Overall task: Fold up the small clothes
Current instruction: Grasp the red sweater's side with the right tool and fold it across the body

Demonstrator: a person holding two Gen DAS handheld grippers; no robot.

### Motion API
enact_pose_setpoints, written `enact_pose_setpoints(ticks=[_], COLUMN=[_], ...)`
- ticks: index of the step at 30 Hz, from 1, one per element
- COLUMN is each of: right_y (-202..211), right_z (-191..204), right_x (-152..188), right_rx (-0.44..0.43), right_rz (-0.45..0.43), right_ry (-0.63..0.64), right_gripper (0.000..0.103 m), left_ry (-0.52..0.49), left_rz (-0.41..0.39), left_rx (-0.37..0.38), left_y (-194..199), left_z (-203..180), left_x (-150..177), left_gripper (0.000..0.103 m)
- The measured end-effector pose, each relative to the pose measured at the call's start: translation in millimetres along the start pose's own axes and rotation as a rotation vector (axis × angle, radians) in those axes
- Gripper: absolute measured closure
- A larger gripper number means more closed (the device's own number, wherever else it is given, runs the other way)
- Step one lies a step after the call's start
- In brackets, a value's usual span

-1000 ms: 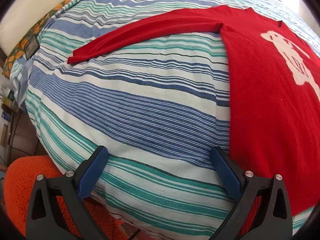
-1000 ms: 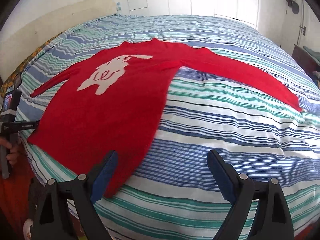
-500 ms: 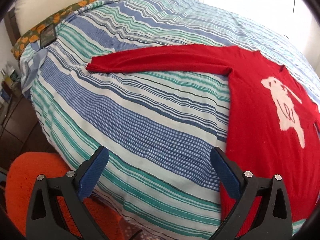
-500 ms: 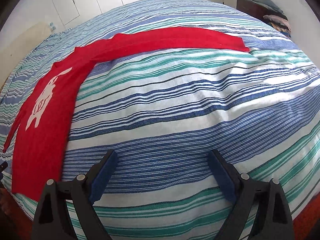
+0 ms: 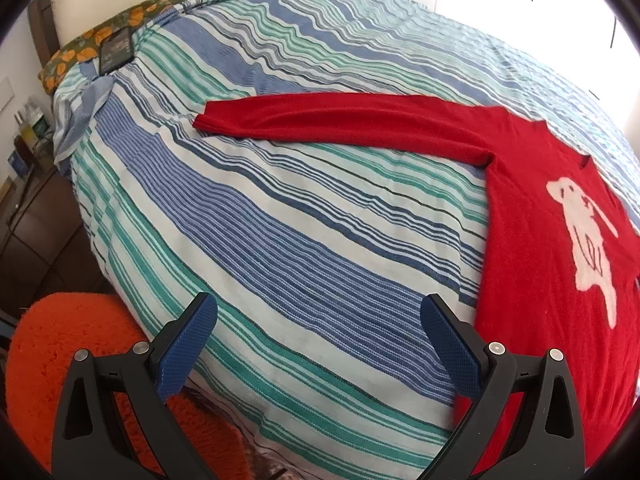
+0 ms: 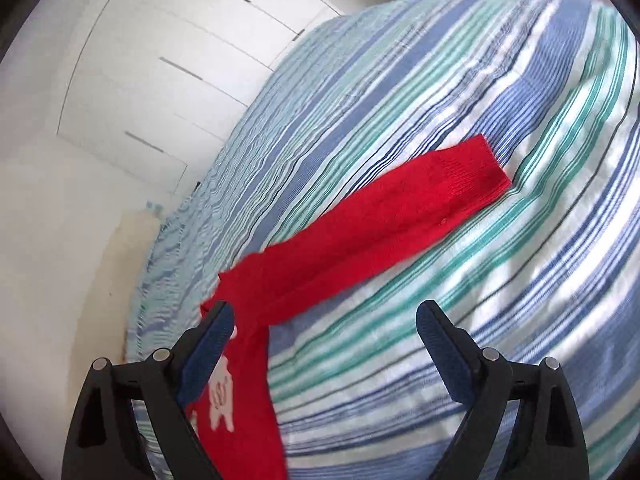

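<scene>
A red sweater with a white animal figure lies flat on the striped bed cover. In the left wrist view its one sleeve stretches out to the left, cuff toward the pillow end. My left gripper hovers open over bare cover, left of the sweater's body, nothing between its fingers. In the right wrist view the other sleeve runs up to the right and ends in a ribbed cuff. My right gripper stands open above the cover below that sleeve, holding nothing.
An orange fluffy seat sits beside the bed at lower left. A dark phone lies near the orange-patterned pillow. A nightstand with bottles stands at far left. White wardrobe doors face the bed's far side.
The right gripper swept sideways along the bed and rolled, from the sweater's body to its far sleeve. The left gripper rose a little and rolled, showing more of the left sleeve.
</scene>
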State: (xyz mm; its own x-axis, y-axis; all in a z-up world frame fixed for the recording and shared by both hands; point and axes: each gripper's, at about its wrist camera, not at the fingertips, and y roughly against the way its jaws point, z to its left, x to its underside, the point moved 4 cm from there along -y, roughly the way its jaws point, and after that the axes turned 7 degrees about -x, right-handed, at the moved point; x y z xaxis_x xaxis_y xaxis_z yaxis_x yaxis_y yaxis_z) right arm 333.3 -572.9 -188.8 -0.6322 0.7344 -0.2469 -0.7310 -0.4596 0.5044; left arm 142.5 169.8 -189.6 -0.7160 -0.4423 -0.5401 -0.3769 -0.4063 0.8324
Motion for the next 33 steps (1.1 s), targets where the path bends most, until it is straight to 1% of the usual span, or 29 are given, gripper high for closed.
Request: enact_pose_setpoints(ticks=[1,4,5,7,9,10,11,12,14,16,18,19,20,23,25,27,29,31,33], right_y=[-7.7,-21.3,-23.7,-26.7,-29.4,-32.6,-37.5,-42.1,-46.0,-49.1,-49.8,-50.8,-52.9,-63.9,-80.3,-106.2,-139.8,-176.4,-214.1], right_z=[-14.2,-55.0,-64.8,-71.8,-70.1,-69.7,-70.0,-70.8,-71.7,-59.0,-29.1,-7.1,20.8,121.7,196.4,268.0,325.9,367.2,386.1], right_x=[-8.8,-26.1,-29.9,-38.1,-45.6,-48.2,-49.4,-50.7,-50.7,-50.8,-56.5,-58.3,-59.6,-52.7,-34.3,-0.6,43.9,96.1,148.3], right_rx=[0.019,0.094,0.112,0.109,0.121,0.136,0.159,0.194,0.284,0.34,0.383,0.381,0.358,0.219,0.113,0.008,-0.083,-0.15,-0.207], right_rz=[0.009,-0.026,-0.049,-0.11,-0.162,-0.171,-0.167,-0.159,-0.15,-0.169,-0.171,-0.167,-0.164,-0.139,-0.095,-0.031,0.055,0.148,0.268], right_ry=[-0.053,-0.187,-0.215,-0.233,-0.213,-0.201,-0.189,-0.175,-0.141,-0.075,0.056,0.125,0.194,0.405,0.552,0.686,0.793,0.876,0.906], right_gripper=[0.012,0.016,0.02,0.022,0.026,0.031,0.042,0.05,0.09,0.096,0.097,0.097,0.097,0.097,0.097,0.097,0.097,0.097,0.096], left_ry=[-0.004,-0.015,-0.021,-0.033,-0.041,-0.044,-0.047,-0.05,-0.05,-0.046,-0.049,-0.054,-0.058,-0.06,-0.053,-0.04,-0.029,-0.024,-0.023], left_rz=[0.003,0.024,0.035,0.05,0.058,0.061,0.064,0.066,0.068,0.07,0.072,0.073,0.073,0.079,0.087,0.094,0.098,0.101,0.106], left_rx=[-0.003,-0.008,-0.013,-0.027,-0.041,-0.048,-0.054,-0.059,-0.062,-0.05,-0.036,-0.032,-0.027,-0.016,-0.01,-0.002,0.006,0.012,0.013], left_y=[-0.7,-5.2,-7.8,-12.7,-15.6,-16.9,-17.8,-18.4,-18.6,-18.4,-18.6,-18.9,-19.2,-20.8,-21.9,-22.3,-22.0,-22.1,-22.7], left_z=[-1.1,-3.6,-4.5,-5.4,-5.9,-6.5,-7.3,-8.1,-10.0,-11.5,-12.9,-13.5,-14.0,-14.6,-13.8,-11.7,-9.0,-6.0,-3.9], left_x=[0.4,2.2,3.4,5.1,6.3,6.9,7.2,7.5,7.9,7.5,7.8,7.8,7.8,6.8,5.4,4.1,3.0,2.5,3.2], left_gripper=[0.001,0.001,0.001,0.001,0.001,0.001,0.001,0.001,0.001,0.001,0.001,0.001,0.001,0.001,0.001,0.001,0.001,0.001,0.001])
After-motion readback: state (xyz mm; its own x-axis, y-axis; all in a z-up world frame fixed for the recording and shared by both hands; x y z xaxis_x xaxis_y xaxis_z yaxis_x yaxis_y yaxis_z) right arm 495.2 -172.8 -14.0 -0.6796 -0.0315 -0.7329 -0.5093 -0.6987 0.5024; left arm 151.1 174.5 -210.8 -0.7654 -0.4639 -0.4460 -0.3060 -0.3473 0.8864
